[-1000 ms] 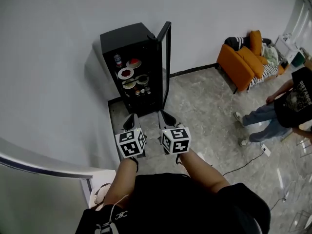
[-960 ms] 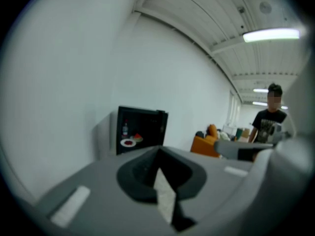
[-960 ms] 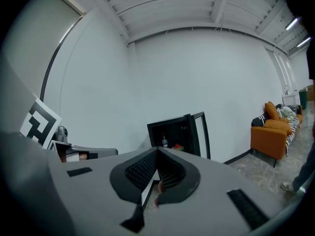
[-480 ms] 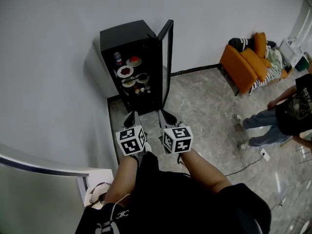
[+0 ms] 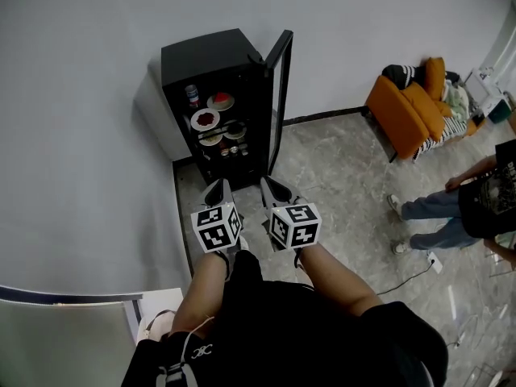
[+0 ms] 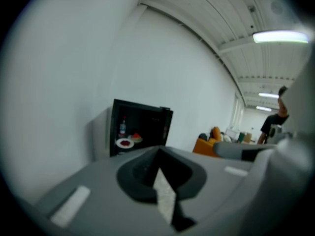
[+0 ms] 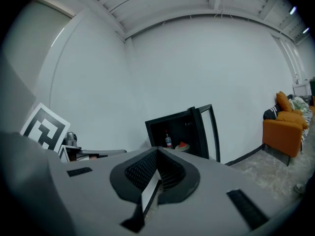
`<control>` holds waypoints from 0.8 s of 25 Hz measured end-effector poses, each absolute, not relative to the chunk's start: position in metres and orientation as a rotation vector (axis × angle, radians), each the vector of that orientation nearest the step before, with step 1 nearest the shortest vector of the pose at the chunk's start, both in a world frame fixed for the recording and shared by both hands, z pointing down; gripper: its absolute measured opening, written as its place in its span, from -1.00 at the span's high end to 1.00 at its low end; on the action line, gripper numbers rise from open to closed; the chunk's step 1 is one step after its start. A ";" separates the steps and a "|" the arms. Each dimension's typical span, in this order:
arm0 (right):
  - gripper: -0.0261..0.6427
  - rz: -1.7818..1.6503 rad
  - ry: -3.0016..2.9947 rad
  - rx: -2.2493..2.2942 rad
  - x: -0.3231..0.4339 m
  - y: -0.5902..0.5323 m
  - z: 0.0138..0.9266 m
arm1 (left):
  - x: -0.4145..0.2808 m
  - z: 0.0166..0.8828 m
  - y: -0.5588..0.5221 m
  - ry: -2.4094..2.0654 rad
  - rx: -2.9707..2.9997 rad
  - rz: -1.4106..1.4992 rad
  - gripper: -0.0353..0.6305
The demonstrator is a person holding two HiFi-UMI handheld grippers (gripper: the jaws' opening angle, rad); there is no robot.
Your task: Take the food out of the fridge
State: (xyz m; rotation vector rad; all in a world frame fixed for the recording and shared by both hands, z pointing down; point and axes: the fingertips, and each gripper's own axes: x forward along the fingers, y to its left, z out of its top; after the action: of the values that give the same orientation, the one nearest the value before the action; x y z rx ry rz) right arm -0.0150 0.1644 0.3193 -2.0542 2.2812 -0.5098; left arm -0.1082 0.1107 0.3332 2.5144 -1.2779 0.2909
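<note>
change: person now nearer the open fridge (image 5: 214, 111); plates of food (image 5: 208, 120) untouched.
left gripper (image 5: 216, 189): jaws closed, empty.
right gripper (image 5: 274, 189): jaws closed, empty.
meaning: approach only, no reach begun.

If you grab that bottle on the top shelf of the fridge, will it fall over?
It might. The bottle is tall, thin and standing up, so a push near its top would likely tip it. Being round, it would probably roll then, maybe into the plate next to it.
</note>
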 end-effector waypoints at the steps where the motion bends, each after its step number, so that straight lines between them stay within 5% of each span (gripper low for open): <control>1: 0.94 -0.529 2.284 -2.043 -0.014 0.155 0.322 | -0.108 0.336 0.102 -1.278 2.508 0.288 0.89; 20: 0.94 -0.553 2.269 -2.123 0.009 -0.059 0.319 | -0.082 0.347 -0.111 -1.204 2.471 0.310 0.89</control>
State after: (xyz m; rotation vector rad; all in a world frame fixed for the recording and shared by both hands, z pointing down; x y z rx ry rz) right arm 0.0090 -0.0587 0.3191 -2.1231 2.2690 -0.5527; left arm -0.0824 -0.1109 0.3469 2.4708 -1.2038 0.3101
